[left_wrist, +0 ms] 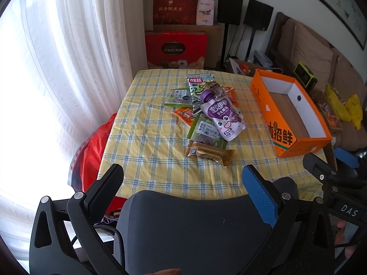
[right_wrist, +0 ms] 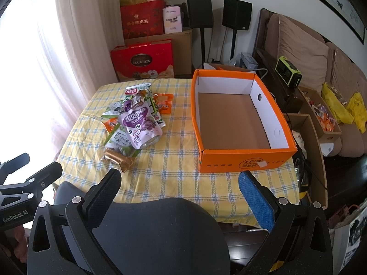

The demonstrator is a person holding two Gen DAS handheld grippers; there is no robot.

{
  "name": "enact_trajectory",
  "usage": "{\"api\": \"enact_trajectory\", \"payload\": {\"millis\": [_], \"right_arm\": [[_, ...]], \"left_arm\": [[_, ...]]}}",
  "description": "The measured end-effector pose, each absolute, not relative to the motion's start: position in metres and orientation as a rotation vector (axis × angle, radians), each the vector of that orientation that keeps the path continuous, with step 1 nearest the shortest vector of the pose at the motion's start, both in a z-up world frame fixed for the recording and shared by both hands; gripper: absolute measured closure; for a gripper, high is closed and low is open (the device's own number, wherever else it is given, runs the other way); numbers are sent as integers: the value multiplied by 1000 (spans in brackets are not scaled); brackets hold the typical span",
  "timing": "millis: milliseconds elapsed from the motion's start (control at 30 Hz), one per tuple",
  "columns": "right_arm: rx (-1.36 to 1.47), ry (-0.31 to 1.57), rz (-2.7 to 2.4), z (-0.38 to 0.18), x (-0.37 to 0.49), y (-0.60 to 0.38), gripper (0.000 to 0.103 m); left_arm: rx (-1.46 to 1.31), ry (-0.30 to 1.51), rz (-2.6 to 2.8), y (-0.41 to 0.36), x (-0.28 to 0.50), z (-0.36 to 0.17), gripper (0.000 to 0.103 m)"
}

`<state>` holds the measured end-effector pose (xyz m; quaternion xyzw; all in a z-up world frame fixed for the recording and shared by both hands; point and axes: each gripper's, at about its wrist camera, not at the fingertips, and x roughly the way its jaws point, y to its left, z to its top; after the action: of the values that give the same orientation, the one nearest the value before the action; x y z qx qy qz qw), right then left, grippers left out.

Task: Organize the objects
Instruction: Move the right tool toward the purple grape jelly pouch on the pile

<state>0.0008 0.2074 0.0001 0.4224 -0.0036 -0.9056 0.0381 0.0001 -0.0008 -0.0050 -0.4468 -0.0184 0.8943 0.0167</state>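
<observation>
A crinkled heap of glossy foil and plastic snack packets [left_wrist: 206, 119] lies mid-frame on the bench [left_wrist: 146, 142], whose yellow-and-blue checked cloth is creased. A soft purple spouted pouch [right_wrist: 140, 123] tops the heap. At centre right sits an empty orange cardboard box [right_wrist: 243, 160], white-walled with a brown floor. A rounded dark chair back [right_wrist: 156, 233] fills the lower frame before both tongs. Left tongs [left_wrist: 183, 183] and right tongs [right_wrist: 181, 185] are spread wide, pinching nothing.
</observation>
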Motion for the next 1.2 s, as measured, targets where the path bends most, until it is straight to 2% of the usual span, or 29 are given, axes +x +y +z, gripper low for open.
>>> {"api": "enact_trajectory", "payload": {"millis": [1200], "right_arm": [[1280,60,-2750,-7,-31,191,0]], "left_arm": [[-1327,-27,2809,-18,-32,-6,0]]}}
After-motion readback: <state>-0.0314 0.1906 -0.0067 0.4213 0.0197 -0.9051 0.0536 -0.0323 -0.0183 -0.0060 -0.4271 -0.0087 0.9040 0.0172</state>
